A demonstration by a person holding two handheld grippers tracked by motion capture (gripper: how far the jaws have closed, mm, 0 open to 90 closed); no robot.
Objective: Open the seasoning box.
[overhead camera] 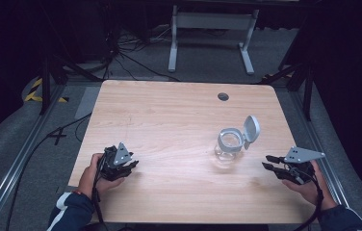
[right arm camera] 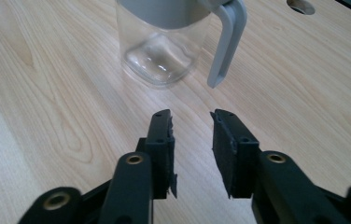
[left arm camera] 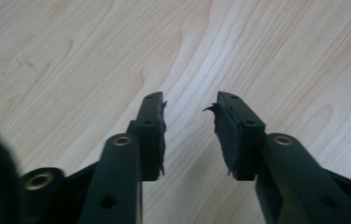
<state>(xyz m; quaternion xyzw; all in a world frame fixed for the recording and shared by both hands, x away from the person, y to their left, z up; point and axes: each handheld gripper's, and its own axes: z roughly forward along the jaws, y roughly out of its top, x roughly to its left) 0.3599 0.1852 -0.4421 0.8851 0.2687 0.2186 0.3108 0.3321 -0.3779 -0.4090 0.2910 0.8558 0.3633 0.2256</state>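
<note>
One wooden bench [overhead camera: 169, 125] with rounded corners spans the high view; a small round hole [overhead camera: 223, 96] lies near its far edge, right of centre. Beyond the bench, a white frame [overhead camera: 211, 36] with two legs stands on grey floor [overhead camera: 135, 50], where dark cables run, and a strip of yellow-and-black tape [overhead camera: 35, 91] lies off the far left corner.

A clear glass jar [overhead camera: 227, 148] stands upright on the right half of the bench. It carries a grey collar around its mouth, and its grey lid [overhead camera: 251, 129] is flipped open, standing up on the jar's right side. In the right gripper view the jar [right arm camera: 162, 44] sits ahead of the jaws, near but apart, with the grey lid part [right arm camera: 227, 39] hanging down beside its wall.

The left tool [overhead camera: 132, 166], held in the person's left hand [overhead camera: 95, 173], sits near the front-left corner of the bench, well apart from the jar. In the left gripper view the left tool [left arm camera: 190, 133] is released: its jaws stand apart with only bare wood between them.

The right tool [overhead camera: 268, 161], held in the right hand [overhead camera: 309, 185], lies near the right edge, pointing left toward the jar. In the right gripper view this tool [right arm camera: 192, 147] is likewise released, its jaws parted and holding nothing.
</note>
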